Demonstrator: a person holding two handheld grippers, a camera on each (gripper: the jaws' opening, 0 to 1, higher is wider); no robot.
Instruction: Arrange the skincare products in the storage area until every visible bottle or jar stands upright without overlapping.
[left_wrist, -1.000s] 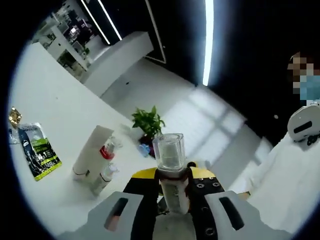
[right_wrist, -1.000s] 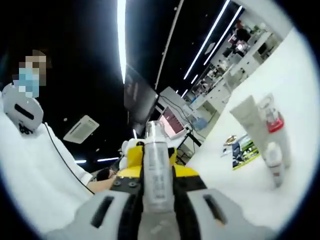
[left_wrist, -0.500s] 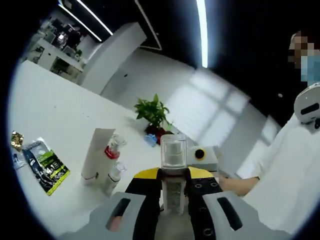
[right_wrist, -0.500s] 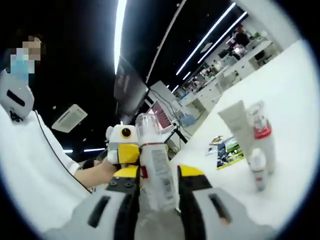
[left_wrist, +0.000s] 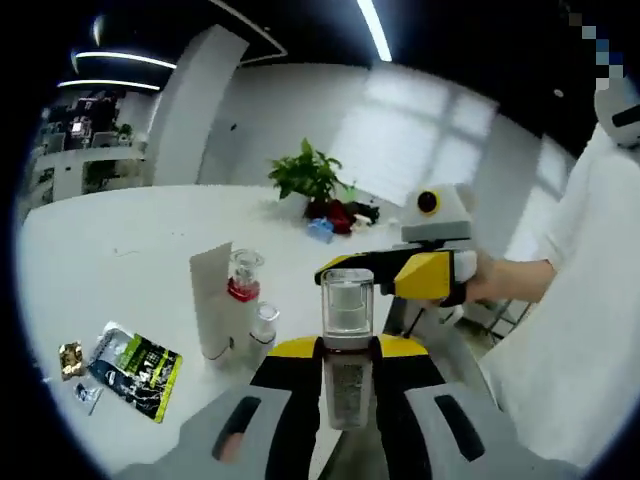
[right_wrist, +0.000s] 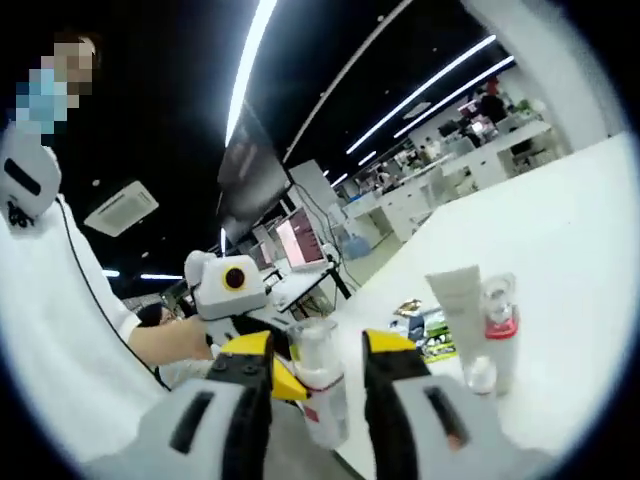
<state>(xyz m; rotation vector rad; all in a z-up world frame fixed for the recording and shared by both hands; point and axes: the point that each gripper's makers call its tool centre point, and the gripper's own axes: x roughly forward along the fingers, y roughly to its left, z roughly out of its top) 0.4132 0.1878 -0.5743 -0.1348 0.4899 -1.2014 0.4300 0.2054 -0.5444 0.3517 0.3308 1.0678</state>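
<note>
Clear-capped bottle (left_wrist: 346, 350) sits clamped between the left claw (left_wrist: 340, 400) jaws.

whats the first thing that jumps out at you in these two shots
A clear-capped bottle clamped in the left gripper, dead centre of the left gripper view, with the yellow-and-white right gripper crossing behind it. On the white table beyond, a white tube and two small bottles stand upright, a green sachet flat beside them.

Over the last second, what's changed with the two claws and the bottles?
The right claw has let go of its silver bottle; the clear-capped bottle between its jaws is the one the left claw keeps clamped. Both claws swung level toward the table. The white tube, red-collared bottle and small bottle stayed upright together.
</note>
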